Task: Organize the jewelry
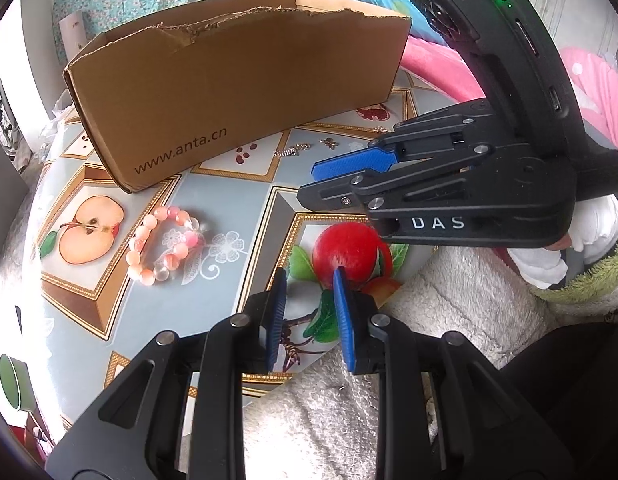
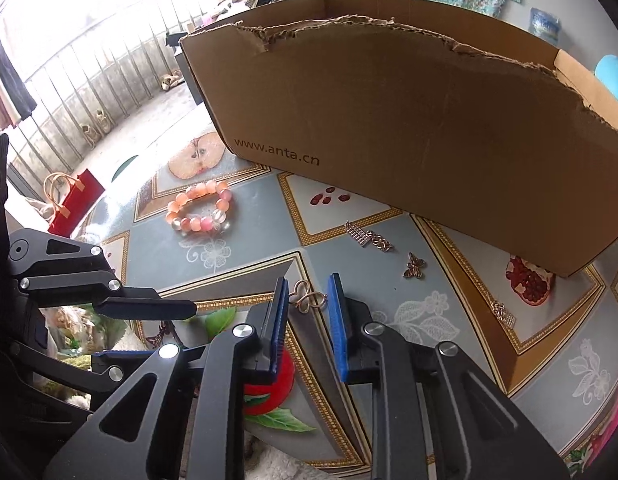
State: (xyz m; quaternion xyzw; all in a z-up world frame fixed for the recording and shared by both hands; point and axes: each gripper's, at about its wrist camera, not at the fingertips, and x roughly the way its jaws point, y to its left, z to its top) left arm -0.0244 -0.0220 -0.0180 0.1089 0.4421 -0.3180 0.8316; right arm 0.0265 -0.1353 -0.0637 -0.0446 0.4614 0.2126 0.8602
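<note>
While the cardboard box (image 2: 409,128) hides its inside, both tongs (image 1: 309,280) (image 2: 307,292) stand apart, gripping nothing.

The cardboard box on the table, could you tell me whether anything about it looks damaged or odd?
Yes. The cardboard box has a ragged, torn top edge along its near wall, as if a flap was ripped off. It otherwise stands upright on the table, with small metal charms loose in front of it.
</note>
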